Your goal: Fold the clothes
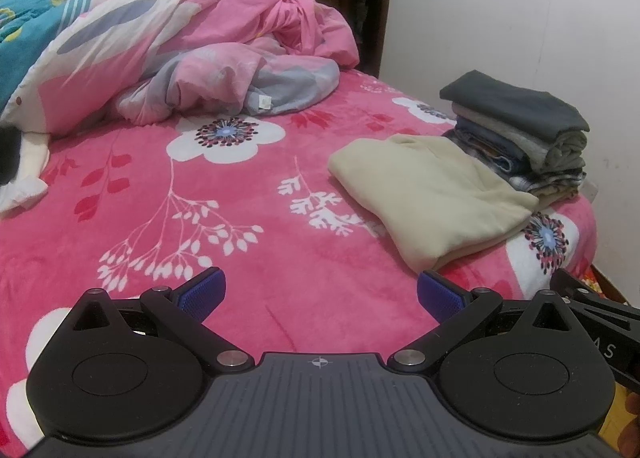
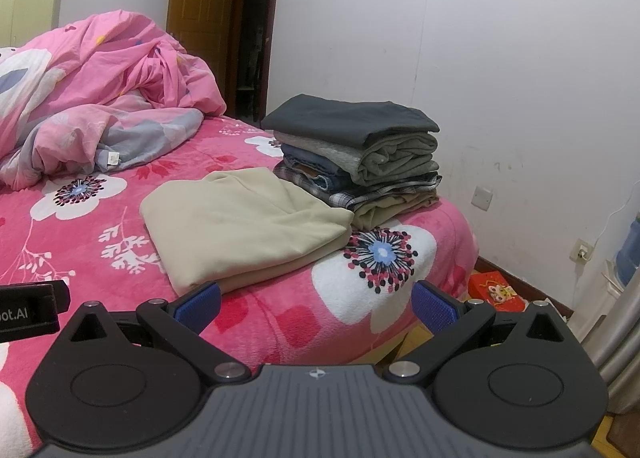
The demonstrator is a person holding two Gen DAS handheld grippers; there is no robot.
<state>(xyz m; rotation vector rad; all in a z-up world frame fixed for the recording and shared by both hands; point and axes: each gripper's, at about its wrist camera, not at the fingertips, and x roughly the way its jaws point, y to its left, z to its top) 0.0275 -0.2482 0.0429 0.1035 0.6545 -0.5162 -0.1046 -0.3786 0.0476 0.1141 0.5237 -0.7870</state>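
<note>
Cream garment (image 2: 244, 225) beyond right tool (image 2: 316, 304)

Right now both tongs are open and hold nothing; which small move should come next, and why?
Probably bring the right tongs forward to the near edge of the folded cream garment. It lies flat on the pink bedspread, beside the stack of folded clothes rather than on it, so lifting it onto the stack seems to be what remains.

A: Any writing to read?
B: In the right wrist view, the left gripper (image 2: 24, 312) at the left edge carries "oot.AI", cut off.
A: And the left wrist view?
B: The right gripper (image 1: 600, 338) shows "AS", nothing more legible.
</note>
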